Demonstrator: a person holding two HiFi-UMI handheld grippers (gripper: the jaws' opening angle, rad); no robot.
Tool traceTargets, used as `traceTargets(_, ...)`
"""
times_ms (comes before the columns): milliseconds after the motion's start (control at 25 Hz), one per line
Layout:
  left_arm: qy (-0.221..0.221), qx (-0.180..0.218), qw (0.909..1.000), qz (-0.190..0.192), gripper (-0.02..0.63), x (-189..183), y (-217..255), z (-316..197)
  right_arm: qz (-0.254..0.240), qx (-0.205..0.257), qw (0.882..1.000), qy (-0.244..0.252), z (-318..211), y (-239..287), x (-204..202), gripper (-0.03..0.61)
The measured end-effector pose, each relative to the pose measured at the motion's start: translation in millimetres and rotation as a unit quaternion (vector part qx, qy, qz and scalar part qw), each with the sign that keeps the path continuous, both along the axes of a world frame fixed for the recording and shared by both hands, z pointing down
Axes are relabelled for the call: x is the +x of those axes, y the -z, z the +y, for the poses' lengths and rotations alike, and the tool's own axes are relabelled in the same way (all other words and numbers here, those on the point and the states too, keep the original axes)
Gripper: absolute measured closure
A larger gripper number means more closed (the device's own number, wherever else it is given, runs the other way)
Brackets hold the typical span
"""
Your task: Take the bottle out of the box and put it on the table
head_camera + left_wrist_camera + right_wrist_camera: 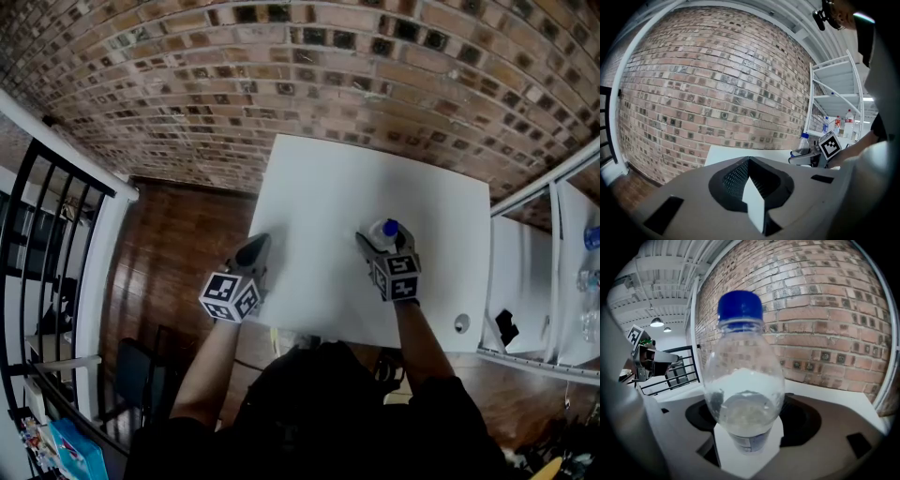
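A clear plastic bottle (pixel 384 232) with a blue cap stands upright on the white table (pixel 356 178), near its front right. My right gripper (pixel 382 244) is open, with its jaws on either side of the bottle. In the right gripper view the bottle (pixel 743 390) fills the middle, with a little room between it and each dark pad of the right gripper (pixel 747 430). My left gripper (pixel 255 249) is shut and empty at the table's left edge. In the left gripper view, beyond the closed tips of the left gripper (pixel 749 180), the bottle (pixel 803 143) shows at the right. No box is in view.
A white shelf unit (pixel 553 281) with several bottles stands right of the table. A black railing (pixel 47 234) and wooden floor lie to the left. A brick wall runs behind the table. A small round hole (pixel 460 323) marks the table's front right corner.
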State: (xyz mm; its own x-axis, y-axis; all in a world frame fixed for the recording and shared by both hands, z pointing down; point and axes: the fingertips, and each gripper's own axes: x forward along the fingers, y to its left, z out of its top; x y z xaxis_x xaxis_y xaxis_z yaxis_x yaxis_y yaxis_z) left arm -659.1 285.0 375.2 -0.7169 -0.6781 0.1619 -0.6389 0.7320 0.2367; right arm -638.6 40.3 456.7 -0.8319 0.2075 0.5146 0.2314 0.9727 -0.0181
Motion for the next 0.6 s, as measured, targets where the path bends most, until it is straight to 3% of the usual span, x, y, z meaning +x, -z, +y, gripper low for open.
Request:
traceTargets(320, -0.001, 0.006, 0.9999, -0.016, 0.611, 10, 14, 13, -0.023, -0.004, 1.000, -0.011, 2, 15, 12, 0.204)
traceTargets(600, -0.008, 0.023, 0.9992, -0.033, 0.611, 30, 32, 27, -0.065, 0.024, 0.997, -0.036, 3, 45, 47, 0.204)
